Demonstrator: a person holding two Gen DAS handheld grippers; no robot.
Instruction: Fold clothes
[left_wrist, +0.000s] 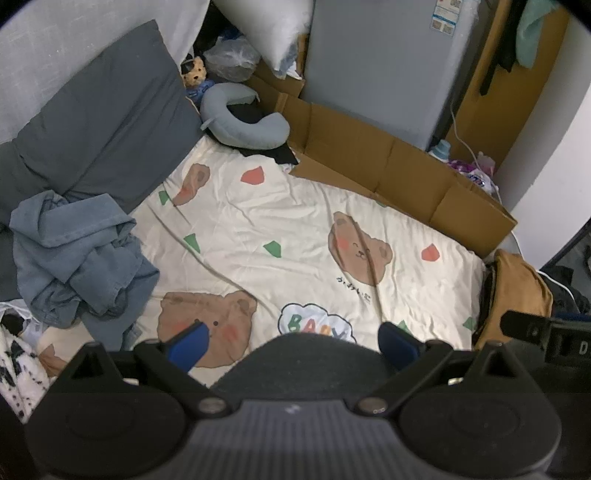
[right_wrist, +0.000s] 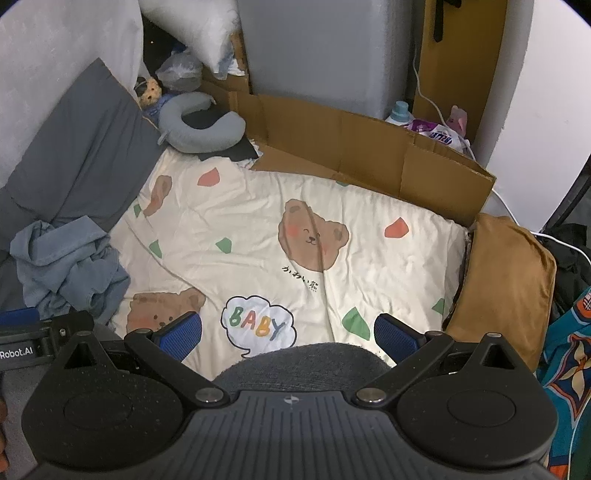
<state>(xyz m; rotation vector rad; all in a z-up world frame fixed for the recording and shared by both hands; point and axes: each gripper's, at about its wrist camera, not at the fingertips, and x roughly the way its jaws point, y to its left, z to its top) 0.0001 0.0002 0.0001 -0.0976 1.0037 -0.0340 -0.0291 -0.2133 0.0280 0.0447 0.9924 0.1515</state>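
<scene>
Left wrist view: the left hand-held gripper (left_wrist: 295, 341) hangs over a bed sheet (left_wrist: 295, 229) printed with bears, its blue fingers (left_wrist: 188, 341) spread wide apart with nothing between them. The clothes, a crumpled heap of blue denim garments (left_wrist: 79, 258), lie at the middle left of the frame, partly on the sheet and partly against a dark grey pillow (left_wrist: 107, 114). The heap is bunched and unfolded, with loose folds and a hem trailing toward the lower left. This view alone shows a black-and-white patterned fabric (left_wrist: 14, 365) at the lower left edge and a teal garment (left_wrist: 532, 33) hanging at the upper right. Part of the other gripper shows at the lower right edge.

Right wrist view: the right hand-held gripper (right_wrist: 288, 332) also stands with its fingers (right_wrist: 393, 338) wide apart and empty, above the "BABY" cloud print (right_wrist: 258, 325). The denim heap sits at the middle left, well apart from the gripper. Only this view shows a teal and orange patterned cloth (right_wrist: 569, 369) at the lower right edge. A grey neck pillow (right_wrist: 199, 122), a flattened cardboard box (right_wrist: 351, 147) and a brown cushion (right_wrist: 506, 280) appear in both views.
</scene>
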